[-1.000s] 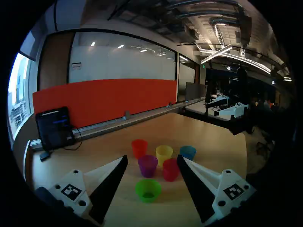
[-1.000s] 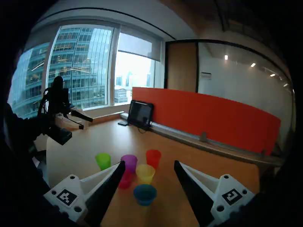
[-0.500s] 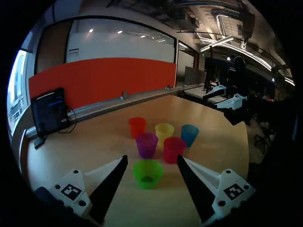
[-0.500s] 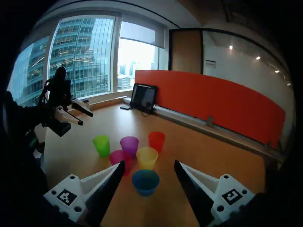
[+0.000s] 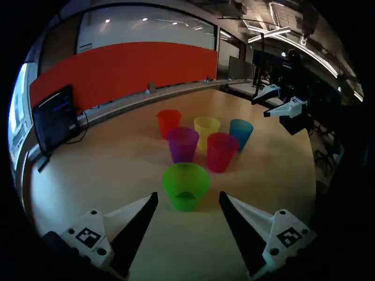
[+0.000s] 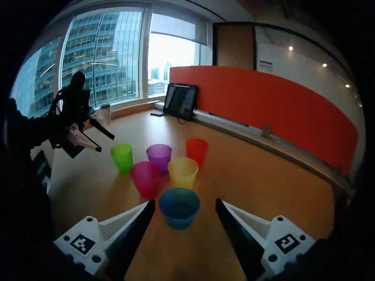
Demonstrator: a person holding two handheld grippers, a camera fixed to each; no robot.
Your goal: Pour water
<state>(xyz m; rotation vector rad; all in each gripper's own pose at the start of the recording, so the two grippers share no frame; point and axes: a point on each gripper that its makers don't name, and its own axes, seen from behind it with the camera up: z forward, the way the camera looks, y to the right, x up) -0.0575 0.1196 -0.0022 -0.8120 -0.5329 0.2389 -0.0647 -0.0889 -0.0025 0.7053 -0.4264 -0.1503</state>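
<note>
The left tool (image 5: 187, 194) has both fingers spread wide and grips nothing. The green cup (image 5: 185, 186) stands upright on the tabletop (image 5: 108, 168) just ahead of the fingertips, in line with the gap between them; neither finger presses on it.

The right tool (image 6: 184, 201) is likewise spread wide and empty. The blue cup (image 6: 179, 208) stands upright just ahead of its fingertips, centred on the gap.

Six cups stand upright in one close cluster. In the left gripper view, the purple cup (image 5: 183, 144) and crimson cup (image 5: 221, 151) stand side by side behind the green cup. Behind these, the orange cup (image 5: 168, 122), yellow cup (image 5: 206, 129) and blue cup form a row. The interiors are dim, so whether any cup holds water cannot be told.

A dark tablet (image 5: 55, 122) stands propped near the orange partition (image 5: 122, 70) at the far edge of the tabletop
</note>
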